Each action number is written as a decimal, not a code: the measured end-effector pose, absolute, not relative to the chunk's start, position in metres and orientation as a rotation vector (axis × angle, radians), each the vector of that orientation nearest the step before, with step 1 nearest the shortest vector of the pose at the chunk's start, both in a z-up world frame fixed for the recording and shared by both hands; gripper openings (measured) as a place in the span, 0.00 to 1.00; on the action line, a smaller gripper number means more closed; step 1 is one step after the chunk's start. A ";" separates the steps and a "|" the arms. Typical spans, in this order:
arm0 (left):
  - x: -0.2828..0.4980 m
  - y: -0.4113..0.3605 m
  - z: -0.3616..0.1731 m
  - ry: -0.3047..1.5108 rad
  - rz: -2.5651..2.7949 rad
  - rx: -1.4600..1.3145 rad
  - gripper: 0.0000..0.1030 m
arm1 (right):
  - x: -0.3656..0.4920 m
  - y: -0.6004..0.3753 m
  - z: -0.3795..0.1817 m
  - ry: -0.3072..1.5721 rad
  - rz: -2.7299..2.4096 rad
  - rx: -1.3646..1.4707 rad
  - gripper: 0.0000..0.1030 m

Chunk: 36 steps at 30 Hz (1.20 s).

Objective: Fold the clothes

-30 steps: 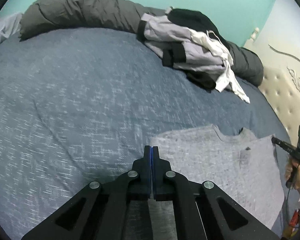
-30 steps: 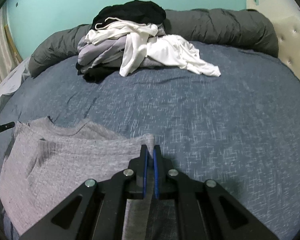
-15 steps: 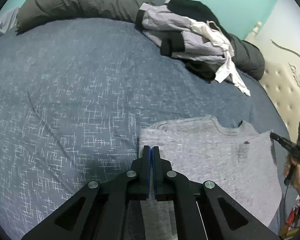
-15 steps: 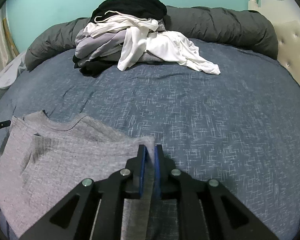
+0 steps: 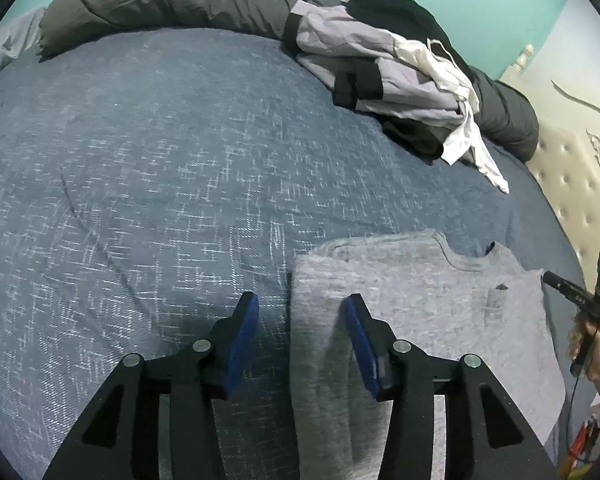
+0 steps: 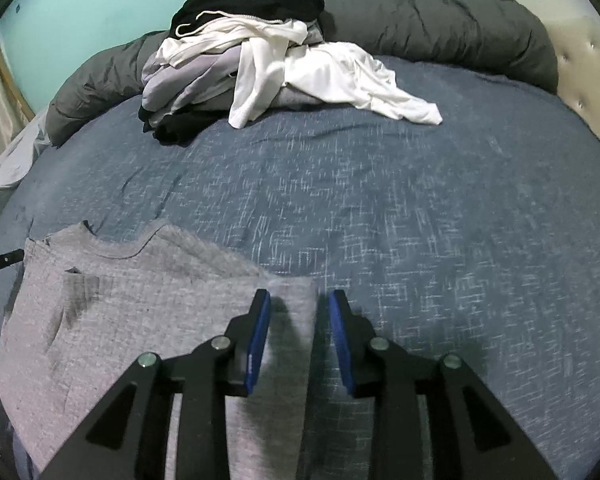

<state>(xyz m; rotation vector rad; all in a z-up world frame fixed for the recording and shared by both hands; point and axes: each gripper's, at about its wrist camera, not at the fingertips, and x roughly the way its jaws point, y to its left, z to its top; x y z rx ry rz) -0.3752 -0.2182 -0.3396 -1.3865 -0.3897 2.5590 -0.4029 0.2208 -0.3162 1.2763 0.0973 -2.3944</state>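
Note:
A grey T-shirt point(image 5: 428, 304) lies flat on the blue bedspread point(image 5: 172, 168), folded lengthwise with its collar toward the far side. My left gripper point(image 5: 300, 306) hovers over the shirt's left edge, its jaws opening, and the cloth lies loose under the gap, not pinched. In the right wrist view the same grey T-shirt point(image 6: 120, 312) spreads to the left. My right gripper point(image 6: 298, 304) stands over the shirt's right edge, jaws opening, pads clear of the fabric. The right hand and its gripper show at the left wrist view's right border.
A pile of unfolded clothes point(image 6: 260, 60), black, white and lilac, rests at the far side against a rolled dark grey duvet point(image 6: 440, 24). A cream tufted headboard point(image 5: 580, 184) borders the bed on the right. Blue bedspread point(image 6: 440, 220) stretches between shirt and pile.
Both grippers were shut on the shirt's edges; their jaws have now parted and the cloth has dropped flat onto the bed. The hands have barely shifted.

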 end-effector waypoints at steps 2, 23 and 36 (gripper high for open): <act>-0.376 -0.218 -0.344 -0.401 2.552 -1.395 0.48 | -0.402 0.218 -0.320 0.090 -2.378 1.280 0.29; -0.363 -0.215 -0.305 -0.290 2.645 -1.199 0.02 | -0.386 0.213 -0.288 0.236 -2.497 1.078 0.04; -0.399 -0.221 -0.328 -0.328 2.662 -1.305 0.02 | -0.417 0.195 -0.299 0.283 -2.526 1.132 0.04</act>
